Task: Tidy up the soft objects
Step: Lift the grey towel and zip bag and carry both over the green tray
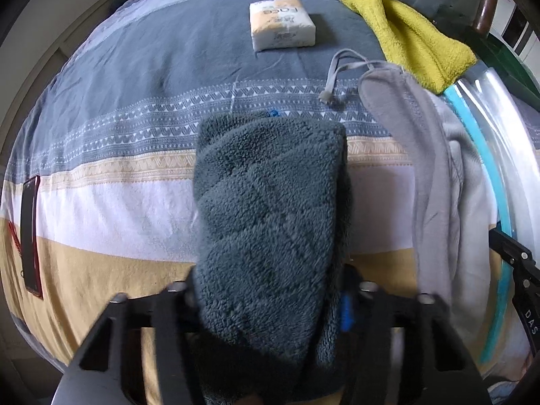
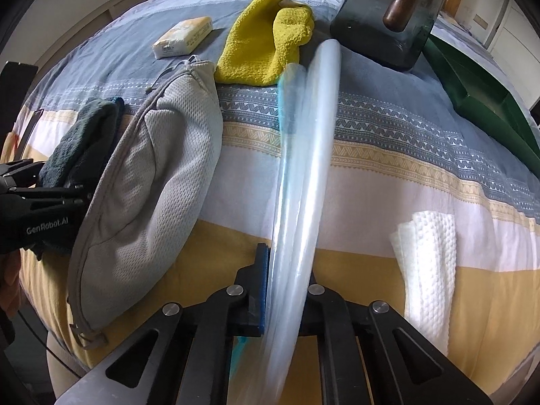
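Now the left gripper (image 1: 270, 290) is clamping a folded dark grey fleece towel (image 1: 270, 209), whose pile is bulging between the two black fingers and lying forward over the striped bedspread (image 1: 118, 209). The right gripper (image 2: 287, 290) is pinching a clear plastic bag (image 2: 303, 168) with a turquoise edge, the film running upward from the nearly closed jaws. Just left of that bag, a pale grey mesh drawstring pouch (image 2: 152, 185) is lying on the bed between the two tools, its cord (image 1: 337, 67) trailing at the far end. To the right, a folded white waffle cloth (image 2: 428, 270) is resting on the yellow stripe. Farther off, a yellow knitted cloth (image 2: 266, 44) is lying beside the bag's tip, and a wrapped tissue pack (image 1: 281, 23) is sitting on the blue-grey band. Beyond these, a dark green container (image 2: 388, 27) is standing at the bed's far side.
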